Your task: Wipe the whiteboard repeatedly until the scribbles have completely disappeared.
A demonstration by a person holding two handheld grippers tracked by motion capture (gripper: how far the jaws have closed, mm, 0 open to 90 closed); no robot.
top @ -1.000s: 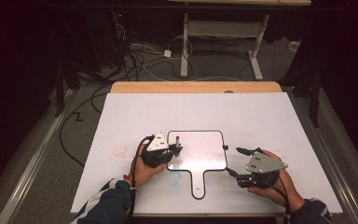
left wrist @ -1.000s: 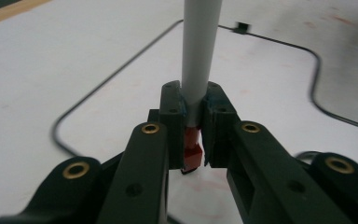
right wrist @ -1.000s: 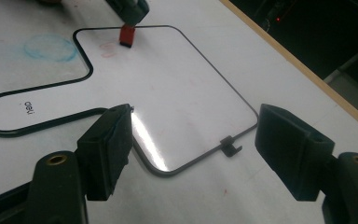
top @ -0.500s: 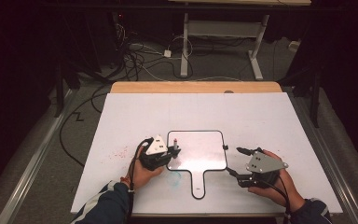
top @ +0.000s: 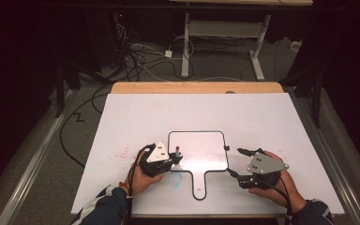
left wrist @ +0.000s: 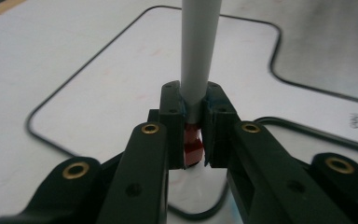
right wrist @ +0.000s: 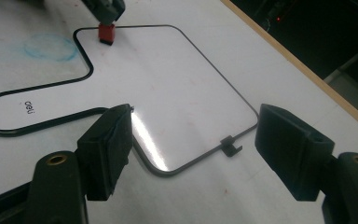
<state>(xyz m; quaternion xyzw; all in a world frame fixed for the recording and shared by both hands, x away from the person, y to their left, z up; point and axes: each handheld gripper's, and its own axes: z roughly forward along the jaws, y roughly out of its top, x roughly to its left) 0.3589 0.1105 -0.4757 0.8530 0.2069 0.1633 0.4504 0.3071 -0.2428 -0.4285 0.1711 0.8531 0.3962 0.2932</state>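
Hands come in from the lower edge of the high view, each holding a gripper over a white bench (top: 272, 117). Left gripper (top: 174, 158) has its jaws clamped on a grey marker (left wrist: 197, 56) with a red end, held at the near left edge of a small paddle-shaped whiteboard (top: 199, 150). Right gripper (top: 236, 162) rests just right of the whiteboard, jaws wide apart with nothing between them.

Its own view adds a blue smudged ring (right wrist: 50, 46) beside the handle (right wrist: 23, 109) and the word "deli" printed on the handle. Cables (top: 136, 51) lie on the dark floor beyond.
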